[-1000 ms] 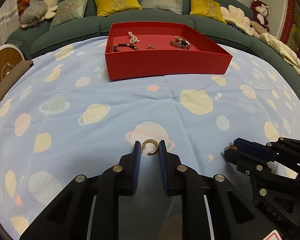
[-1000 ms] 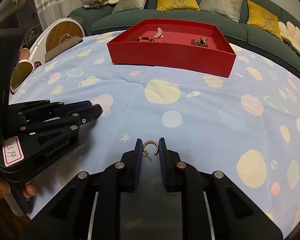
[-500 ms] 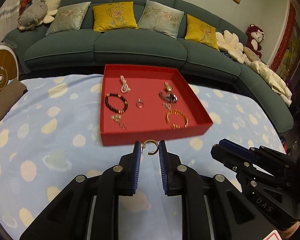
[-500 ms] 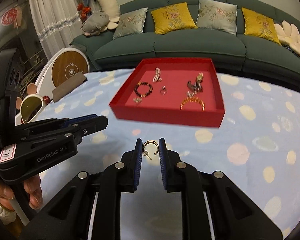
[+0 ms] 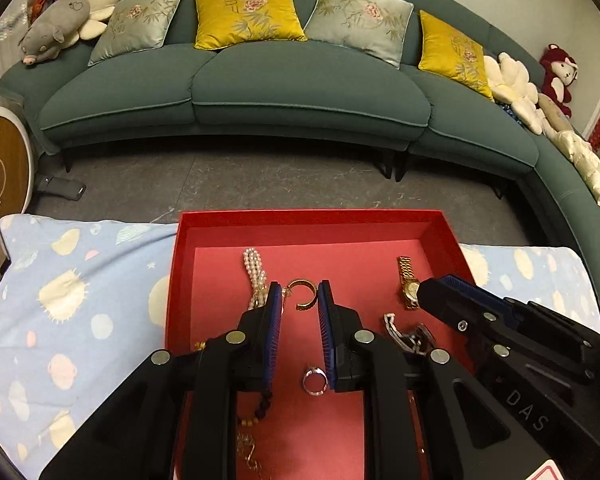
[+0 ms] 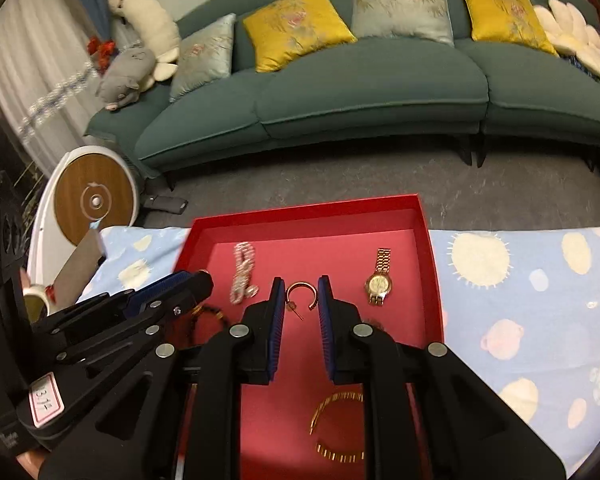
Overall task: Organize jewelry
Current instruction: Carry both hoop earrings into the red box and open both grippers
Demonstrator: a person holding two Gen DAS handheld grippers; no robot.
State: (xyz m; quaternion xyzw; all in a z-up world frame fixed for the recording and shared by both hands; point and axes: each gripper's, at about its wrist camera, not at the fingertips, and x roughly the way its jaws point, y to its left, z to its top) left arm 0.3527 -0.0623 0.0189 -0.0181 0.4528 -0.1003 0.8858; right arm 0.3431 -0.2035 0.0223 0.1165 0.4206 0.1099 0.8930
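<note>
My left gripper [image 5: 299,300] is shut on a gold hoop earring [image 5: 302,294] and holds it above the red tray [image 5: 312,218]. My right gripper [image 6: 302,300] is shut on a second gold hoop earring [image 6: 300,295], also above the tray [image 6: 308,210]. In the tray lie a pearl bracelet [image 5: 255,276], a gold watch [image 6: 378,282], a silver ring [image 5: 315,380], a gold bangle [image 6: 336,426] and a dark bead bracelet [image 6: 210,314]. The right gripper's side shows in the left wrist view [image 5: 500,332], the left gripper's in the right wrist view [image 6: 132,312].
The tray sits at the far edge of a table with a blue planet-print cloth [image 5: 60,300]. Beyond it are grey floor and a teal sofa [image 5: 260,88] with cushions. A round wooden-faced device [image 6: 94,200] stands at left.
Both grippers lifted the earrings off the cloth and carried them forward; they now hang over the red tray's inside instead of over the cloth.
</note>
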